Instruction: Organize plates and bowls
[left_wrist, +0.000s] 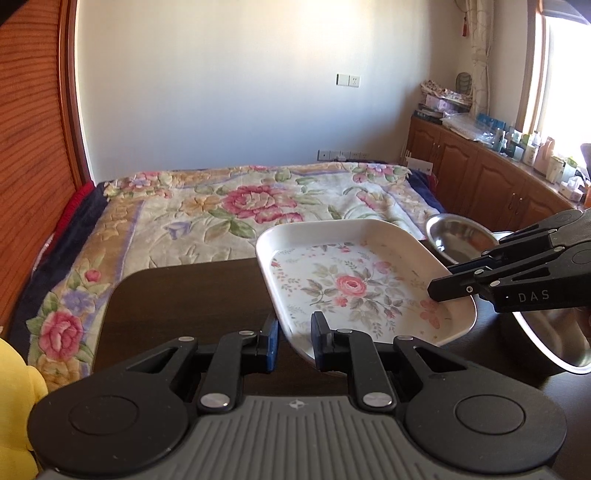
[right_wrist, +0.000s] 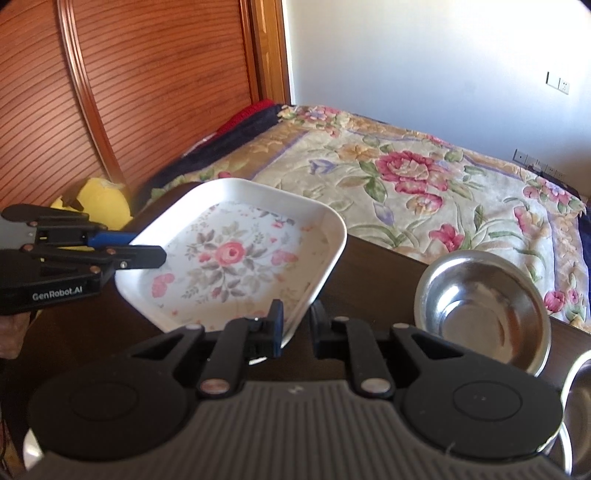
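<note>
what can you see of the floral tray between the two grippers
The white rectangular floral tray looks like plastic or melamine, with rounded corners, a raised rim and a faded pink rose and grey-green leaf print. It holds nothing and sits tilted over the dark brown table. The left tool straddles one rim and the right tool another; neither looks clamped. The small steel bowl stands apart from it.

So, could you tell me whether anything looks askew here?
Yes: the floral tray sits tilted, its far end raised off the dark table, with both grippers at its near edges. The steel bowl sits level.
</note>
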